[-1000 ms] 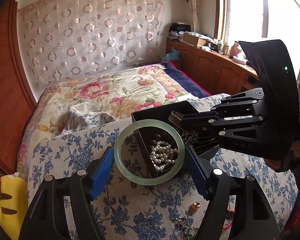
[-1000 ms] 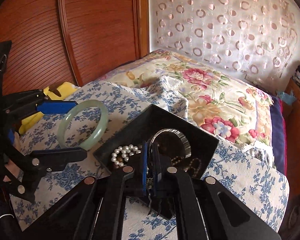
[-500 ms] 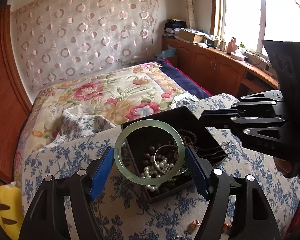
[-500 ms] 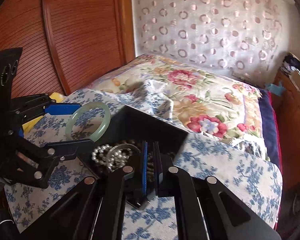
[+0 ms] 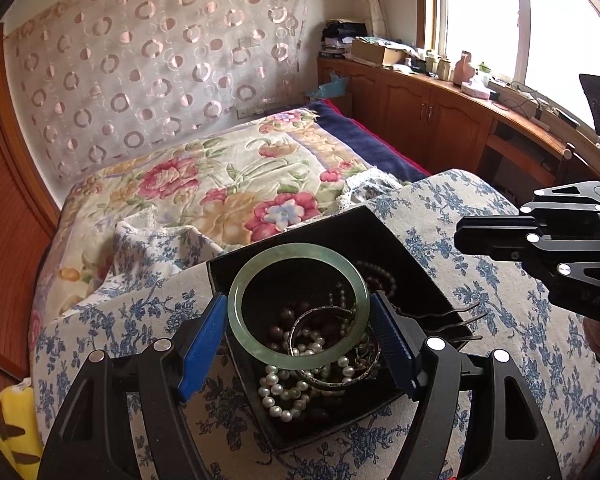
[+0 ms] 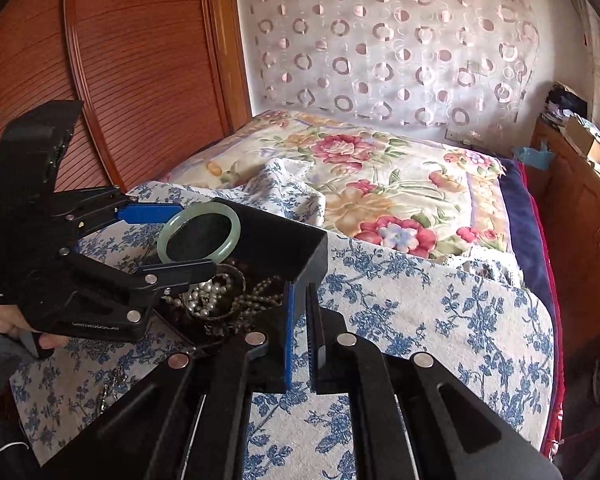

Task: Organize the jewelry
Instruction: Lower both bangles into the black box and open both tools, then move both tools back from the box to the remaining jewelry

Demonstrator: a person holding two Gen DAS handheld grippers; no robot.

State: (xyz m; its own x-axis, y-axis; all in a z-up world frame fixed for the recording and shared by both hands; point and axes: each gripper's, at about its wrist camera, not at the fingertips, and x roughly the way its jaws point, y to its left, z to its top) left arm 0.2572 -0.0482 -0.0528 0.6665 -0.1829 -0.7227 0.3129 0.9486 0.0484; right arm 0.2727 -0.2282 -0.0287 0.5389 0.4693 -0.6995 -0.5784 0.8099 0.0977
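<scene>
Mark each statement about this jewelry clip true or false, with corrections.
1. The left gripper holds a pale green bangle between its blue pads. True.
2. The bangle lies flat on the bottom of the black box. False: it is held above the box, clear of the contents.
3. A white pearl strand sits inside the box. True.
4. The right gripper holds a pearl necklace. False: its fingers are nearly closed, with nothing visible between them.
5. The box rests on a blue floral cloth. True.

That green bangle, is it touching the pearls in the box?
Apart: in the right wrist view the green bangle, clamped in the left gripper, hangs above the pearls.
</scene>
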